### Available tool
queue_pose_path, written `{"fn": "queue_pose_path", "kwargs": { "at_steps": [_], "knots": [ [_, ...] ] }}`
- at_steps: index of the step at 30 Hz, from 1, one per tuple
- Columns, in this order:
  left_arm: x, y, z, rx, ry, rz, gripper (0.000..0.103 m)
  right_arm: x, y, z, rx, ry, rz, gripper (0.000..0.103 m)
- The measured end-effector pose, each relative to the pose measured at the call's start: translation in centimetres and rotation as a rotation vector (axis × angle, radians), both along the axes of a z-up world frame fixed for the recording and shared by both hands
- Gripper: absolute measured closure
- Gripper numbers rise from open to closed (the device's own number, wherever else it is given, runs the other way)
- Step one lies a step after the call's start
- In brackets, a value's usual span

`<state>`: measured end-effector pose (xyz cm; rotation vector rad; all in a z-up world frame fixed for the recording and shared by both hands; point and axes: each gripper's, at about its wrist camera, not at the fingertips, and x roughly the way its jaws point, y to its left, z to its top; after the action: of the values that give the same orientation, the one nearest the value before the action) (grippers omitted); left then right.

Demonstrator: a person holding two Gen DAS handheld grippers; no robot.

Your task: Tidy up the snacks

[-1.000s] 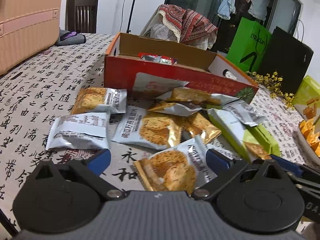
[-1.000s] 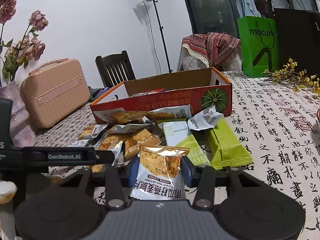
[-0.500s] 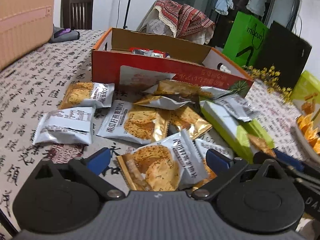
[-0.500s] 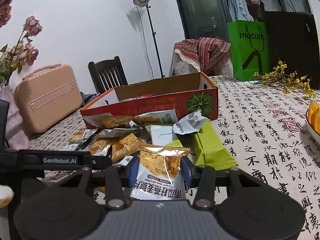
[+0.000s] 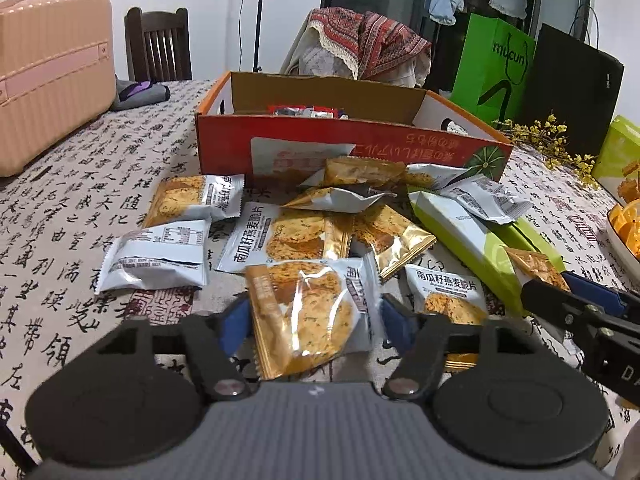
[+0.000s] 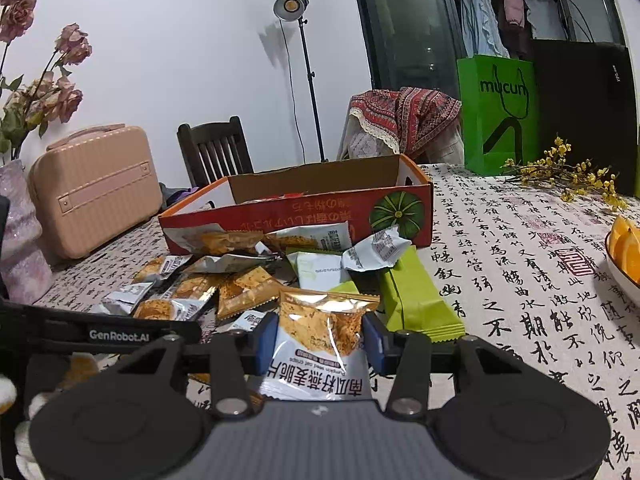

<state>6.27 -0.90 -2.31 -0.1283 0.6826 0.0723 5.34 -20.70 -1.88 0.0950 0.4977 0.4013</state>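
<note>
Several gold-and-white oat crisp packets (image 5: pixel 280 236) lie scattered on the table in front of an orange cardboard box (image 5: pixel 360 148), which holds a few red packets. My left gripper (image 5: pixel 309 318) is closing its jaws around one packet (image 5: pixel 308 304); the blue pads stand just at its edges without pressing on it. My right gripper (image 6: pixel 320 338) is shut on another oat crisp packet (image 6: pixel 324 328), held just above the table. In the left wrist view that right gripper (image 5: pixel 560 280) shows at the right edge. Long green packs (image 6: pixel 416 300) lie beside the pile.
A pink case (image 5: pixel 48 76) stands at the far left with a wooden chair (image 5: pixel 158 44) behind it. A green bag (image 5: pixel 492 68) and a black bag (image 5: pixel 572 84) stand at the back right. A bowl of orange slices (image 6: pixel 624 248) is on the right, a vase (image 6: pixel 20 240) on the left.
My left gripper's jaws have narrowed from wide open around the nearest packet, which now stands more upright between the pads. The right gripper still grips its packet and has tilted up slightly.
</note>
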Motion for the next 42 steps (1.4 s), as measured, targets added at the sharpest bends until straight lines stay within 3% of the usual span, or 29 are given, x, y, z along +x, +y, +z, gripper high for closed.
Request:
{"fn": "queue_pose_path", "kwargs": {
  "at_steps": [10,18,30,42],
  "knots": [
    [-1.1,0.2,1.5,0.022,-0.063,-0.02,0.043,-0.3,0.3,0.8,-0.019,-0.023,-0.004,0.058],
    [-0.4,0.9,4.1,0.015,-0.137,-0.017,0.042,1.2,0.3,3.1,-0.028,-0.099,-0.023,0.058],
    [3.7,1.0,8.1,0.007,-0.237,-0.012,0.042,6.0,2.4,7.5,-0.062,-0.222,-0.017,0.058],
    [8.8,1.7,10.5,-0.037,-0.282,0.036,0.041,12.0,4.5,10.6,-0.068,-0.247,-0.057,0.058]
  ]
}}
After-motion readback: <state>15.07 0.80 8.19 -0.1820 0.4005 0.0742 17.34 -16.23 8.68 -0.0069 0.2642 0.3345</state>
